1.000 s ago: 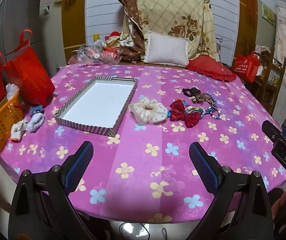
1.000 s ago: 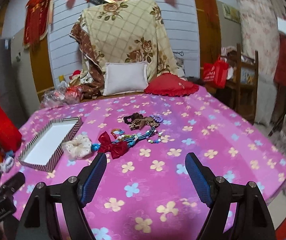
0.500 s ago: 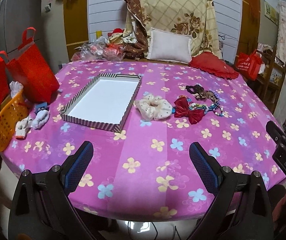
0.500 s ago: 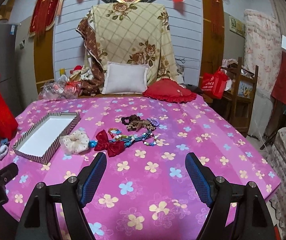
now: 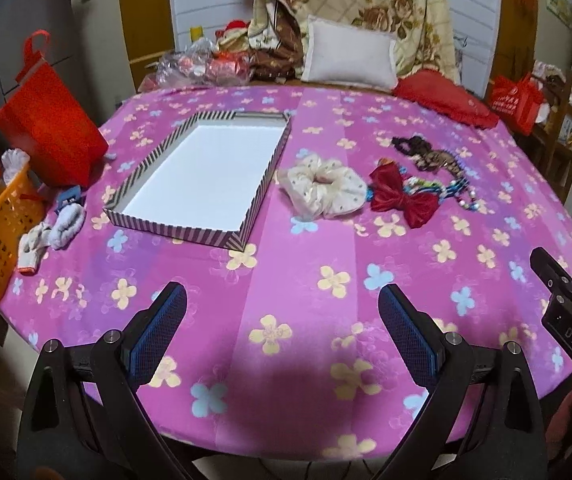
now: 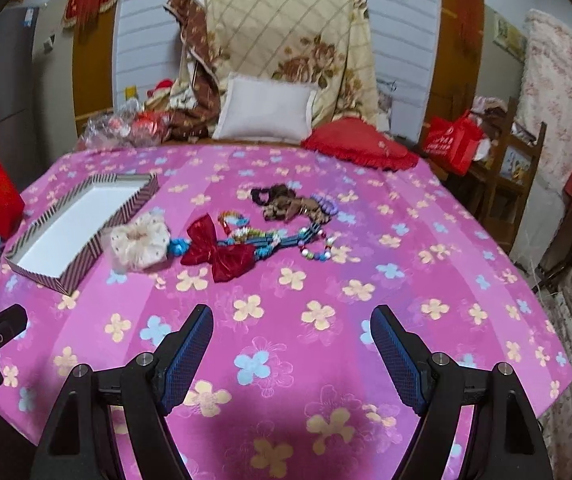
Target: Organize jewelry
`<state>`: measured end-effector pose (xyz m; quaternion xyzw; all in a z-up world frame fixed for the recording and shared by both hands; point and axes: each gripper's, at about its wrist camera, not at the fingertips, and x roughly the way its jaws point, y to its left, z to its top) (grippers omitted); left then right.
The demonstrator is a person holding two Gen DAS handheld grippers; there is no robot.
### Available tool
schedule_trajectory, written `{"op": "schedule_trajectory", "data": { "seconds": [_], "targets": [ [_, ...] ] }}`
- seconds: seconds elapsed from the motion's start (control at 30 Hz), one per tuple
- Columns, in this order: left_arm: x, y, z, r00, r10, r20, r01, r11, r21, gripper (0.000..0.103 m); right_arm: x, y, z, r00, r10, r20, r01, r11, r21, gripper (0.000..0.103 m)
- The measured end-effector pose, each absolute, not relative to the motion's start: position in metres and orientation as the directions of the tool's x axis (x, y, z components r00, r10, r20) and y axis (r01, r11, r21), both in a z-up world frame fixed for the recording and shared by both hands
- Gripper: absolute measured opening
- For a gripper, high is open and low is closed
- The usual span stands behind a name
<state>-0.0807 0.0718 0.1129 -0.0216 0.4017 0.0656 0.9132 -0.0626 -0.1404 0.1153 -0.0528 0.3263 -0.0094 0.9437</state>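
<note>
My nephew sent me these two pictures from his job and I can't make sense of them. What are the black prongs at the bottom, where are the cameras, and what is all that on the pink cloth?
There is no robot here. A person holds a two-finger gripper in each hand, and a fisheye camera on each looks forward along its fingers. One picture comes from the left gripper, the other from the right gripper. The prongs are the fingers, with blue pads. Both grippers are open and hold nothing.

On the flowered tablecloth lies a striped tray with a bare white floor. Beside it sits a cream scrunchie, then a red bow, colourful beaded strands and dark hair ties. Nothing is in the tray yet.
</note>
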Motion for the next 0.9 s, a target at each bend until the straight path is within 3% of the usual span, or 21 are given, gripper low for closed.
{"op": "schedule_trajectory", "data": {
  "seconds": [0.4,0.7,0.9],
  "targets": [
    [-0.016,0.062,0.075,0.598,0.119,-0.793,-0.099,0.992,0.074,0.097,-0.012,-0.156,0.078,0.725,-0.037,-0.687,-0.016,0.997,-0.071,0.079],
    [0.053,0.06,0.063,0.609,0.016,-0.793,0.02,0.999,0.036,0.096,0.01,-0.17,0.059,0.698,-0.007,-0.716,-0.015,1.0,-0.025,0.079],
    [0.101,0.042,0.045,0.58,0.003,-0.815,0.121,0.989,0.089,0.096,0.019,-0.169,0.049,0.68,0.033,-0.732,-0.047,0.999,0.002,0.079]
  ]
}}
